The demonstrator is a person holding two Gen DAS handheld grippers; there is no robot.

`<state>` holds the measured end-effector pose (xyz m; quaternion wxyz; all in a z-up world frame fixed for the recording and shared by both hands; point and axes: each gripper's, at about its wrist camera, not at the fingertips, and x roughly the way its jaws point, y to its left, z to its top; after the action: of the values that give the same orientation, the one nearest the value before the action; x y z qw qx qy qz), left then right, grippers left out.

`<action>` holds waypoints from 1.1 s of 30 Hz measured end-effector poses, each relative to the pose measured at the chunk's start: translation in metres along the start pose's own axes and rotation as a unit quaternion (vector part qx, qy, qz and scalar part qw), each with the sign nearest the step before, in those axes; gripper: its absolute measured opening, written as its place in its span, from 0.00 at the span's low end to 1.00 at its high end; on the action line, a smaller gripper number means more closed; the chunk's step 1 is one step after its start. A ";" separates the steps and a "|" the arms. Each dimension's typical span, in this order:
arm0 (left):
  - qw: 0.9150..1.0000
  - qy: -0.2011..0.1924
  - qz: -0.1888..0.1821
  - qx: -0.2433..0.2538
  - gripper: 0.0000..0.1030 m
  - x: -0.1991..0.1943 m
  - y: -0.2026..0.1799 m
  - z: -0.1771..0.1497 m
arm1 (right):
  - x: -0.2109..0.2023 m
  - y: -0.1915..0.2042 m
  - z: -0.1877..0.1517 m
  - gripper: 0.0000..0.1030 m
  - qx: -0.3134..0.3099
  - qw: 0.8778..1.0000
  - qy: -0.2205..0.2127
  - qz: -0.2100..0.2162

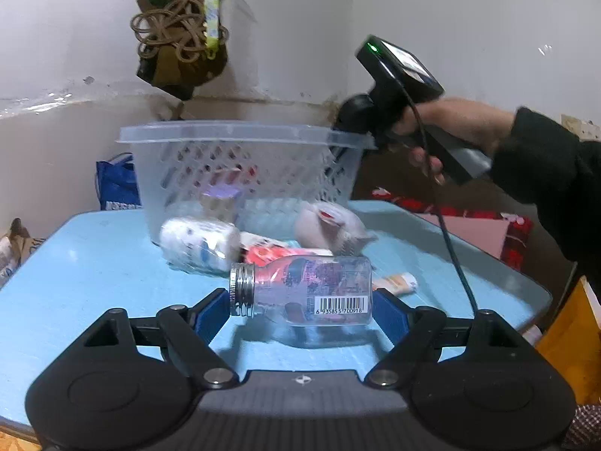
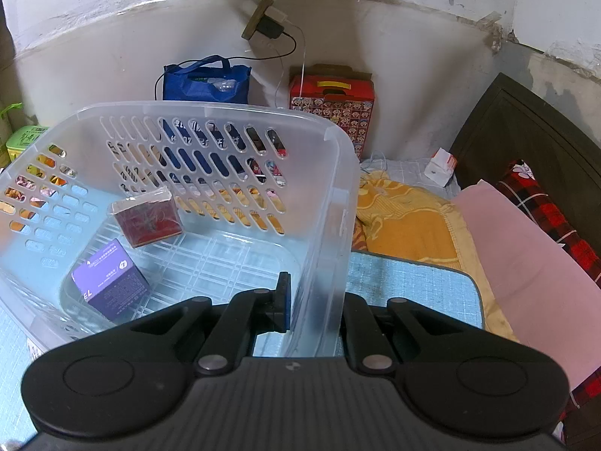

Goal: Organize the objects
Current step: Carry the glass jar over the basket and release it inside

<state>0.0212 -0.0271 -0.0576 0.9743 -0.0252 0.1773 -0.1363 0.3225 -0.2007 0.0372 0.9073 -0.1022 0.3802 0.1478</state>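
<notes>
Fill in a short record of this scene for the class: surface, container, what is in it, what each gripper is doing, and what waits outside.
surface: blue table
container: clear plastic basket
inside basket: purple box, red box
left gripper: jaws at either end of a clear bottle lying on its side; contact unclear
right gripper: shut on the basket's side wall
outside basket: white wrapped bottle, red packet, small tube

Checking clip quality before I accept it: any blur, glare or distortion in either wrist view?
Left wrist: fisheye bends the wall, dark vignette corners; the bottle is sharp, the white pouch behind it smeared. Right wrist: same distortion, sharp, no strong glare on the basket.
</notes>
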 end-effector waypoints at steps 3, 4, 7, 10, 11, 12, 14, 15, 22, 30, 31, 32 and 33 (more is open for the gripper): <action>1.000 -0.008 0.010 -0.004 0.83 -0.003 0.009 0.003 | 0.001 0.000 0.000 0.09 -0.001 1.000 0.001 0.002; 1.000 -0.011 0.013 -0.007 0.83 -0.004 0.012 0.005 | 0.001 0.000 0.000 0.09 -0.002 1.000 0.001 0.002; 0.999 -0.022 0.023 -0.012 0.83 -0.008 0.021 0.010 | 0.002 -0.001 0.001 0.09 -0.003 1.000 0.001 0.005; 0.999 -0.036 0.034 -0.016 0.83 -0.012 0.030 0.016 | 0.002 -0.002 0.001 0.09 -0.004 1.000 0.002 0.005; 0.998 -0.040 0.036 -0.016 0.83 -0.013 0.032 0.019 | 0.002 -0.002 0.001 0.09 -0.004 1.000 0.002 0.006; 0.998 -0.044 0.040 -0.018 0.83 -0.014 0.035 0.022 | 0.002 -0.002 0.001 0.09 -0.004 1.000 0.002 0.006; 0.998 -0.051 0.042 -0.025 0.83 -0.015 0.043 0.029 | 0.002 -0.002 0.001 0.09 -0.005 1.000 0.003 0.006; 0.997 -0.053 0.044 -0.028 0.83 -0.016 0.046 0.032 | 0.003 -0.002 0.002 0.09 -0.005 1.000 0.003 0.007; 0.996 -0.065 0.041 -0.033 0.82 -0.014 0.065 0.063 | 0.004 -0.002 0.002 0.09 -0.007 1.000 0.004 0.008; 0.995 -0.084 0.031 -0.037 0.82 -0.001 0.085 0.126 | 0.005 -0.002 0.004 0.09 -0.009 1.000 0.007 0.008; 0.996 -0.081 0.028 -0.038 0.82 0.005 0.088 0.135 | 0.005 -0.002 0.004 0.09 -0.009 1.000 0.007 0.009; 0.996 -0.076 0.026 -0.038 0.82 0.011 0.090 0.144 | 0.005 -0.002 0.004 0.09 -0.009 1.000 0.007 0.009; 0.997 -0.065 0.025 -0.040 0.82 0.020 0.092 0.152 | 0.005 -0.002 0.005 0.09 -0.009 1.000 0.008 0.009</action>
<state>0.1165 0.0565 0.0693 0.9852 -0.0688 0.1191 -0.1026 0.3296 -0.2002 0.0368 0.9018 -0.1085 0.3871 0.1586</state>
